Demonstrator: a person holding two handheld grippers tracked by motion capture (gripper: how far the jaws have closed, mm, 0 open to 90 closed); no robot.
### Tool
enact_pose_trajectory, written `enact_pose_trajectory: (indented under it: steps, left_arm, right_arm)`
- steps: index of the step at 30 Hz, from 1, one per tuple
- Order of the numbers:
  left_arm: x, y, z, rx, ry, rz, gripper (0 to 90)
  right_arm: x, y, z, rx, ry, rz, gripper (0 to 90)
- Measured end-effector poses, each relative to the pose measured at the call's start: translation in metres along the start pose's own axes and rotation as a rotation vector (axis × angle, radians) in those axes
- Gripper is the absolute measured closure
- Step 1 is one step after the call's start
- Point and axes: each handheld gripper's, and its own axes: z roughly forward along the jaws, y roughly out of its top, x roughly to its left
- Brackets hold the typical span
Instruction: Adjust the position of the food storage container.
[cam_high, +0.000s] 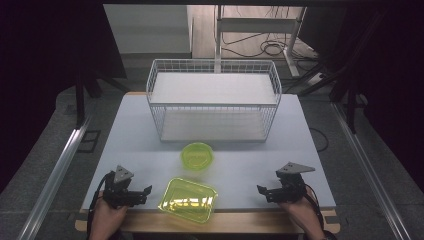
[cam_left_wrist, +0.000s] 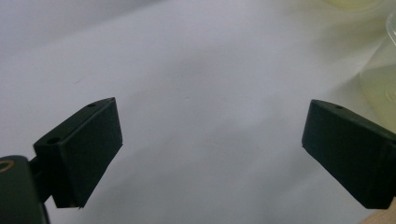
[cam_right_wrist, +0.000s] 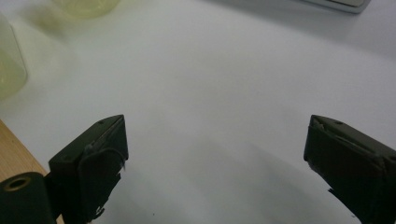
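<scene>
A round yellow-green bowl (cam_high: 197, 155) sits on the white table (cam_high: 150, 150) just in front of a white wire basket (cam_high: 214, 100). A rectangular yellow-green tray (cam_high: 188, 199) lies at the table's front edge, between the two hands. My left gripper (cam_high: 146, 192) rests at the front left, open, its jaws pointing right toward the tray. My right gripper (cam_high: 262, 193) rests at the front right, open, jaws pointing left. In the left gripper view, my left gripper (cam_left_wrist: 210, 158) holds nothing, and the pale tray (cam_left_wrist: 380, 84) lies at the right edge. My right gripper (cam_right_wrist: 215, 163) is likewise empty over bare table.
The wire basket has two tiers and stands at the back middle of the table. A wooden strip (cam_high: 250, 222) runs along the table's front edge. Metal rails (cam_high: 60, 165) flank the table on the floor. A desk frame and cables (cam_high: 270, 47) stand beyond the basket.
</scene>
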Motion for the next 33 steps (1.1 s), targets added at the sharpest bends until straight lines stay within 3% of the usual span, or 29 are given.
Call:
enact_pose_trajectory:
  steps: [5,11,22,24,28,30,31,32,33]
  left_arm:
    - [0.001,-0.001,0.000,-0.012,-0.023,0.010,5.7]
    - [0.001,0.000,-0.001,-0.038,-0.071,-0.010,5.5]
    - [-0.001,0.001,-0.003,-0.015,-0.077,-0.026,6.8]
    - [-0.002,0.002,-0.006,-0.028,-0.073,-0.022,10.3]
    - [-0.002,0.005,-0.012,-0.066,-0.104,-0.042,21.7]
    - [-0.002,0.011,-0.016,-0.102,-0.159,-0.046,36.3]
    - [-0.002,0.011,-0.016,-0.102,-0.159,-0.046,41.6]
    - [-0.004,0.014,-0.016,-0.113,-0.170,-0.041,41.6]
    - [-0.006,0.020,-0.016,-0.123,-0.203,-0.032,54.3]
  right_arm:
    - [0.003,0.003,-0.001,0.014,-0.010,-0.014,10.1]
    - [0.002,0.003,0.000,0.034,0.003,-0.014,17.0]
    - [0.003,0.005,-0.001,0.036,0.014,-0.007,24.6]
    - [0.004,0.005,-0.001,0.037,0.019,-0.008,25.8]
    - [0.004,0.005,0.001,0.044,0.022,-0.003,26.1]
    - [0.004,0.005,0.002,0.045,0.025,0.005,26.2]
    - [0.003,0.005,0.002,0.046,0.027,0.008,26.2]
    - [0.003,0.005,0.002,0.046,0.027,0.008,26.2]
    - [0.003,0.005,0.002,0.053,0.027,0.013,26.2]
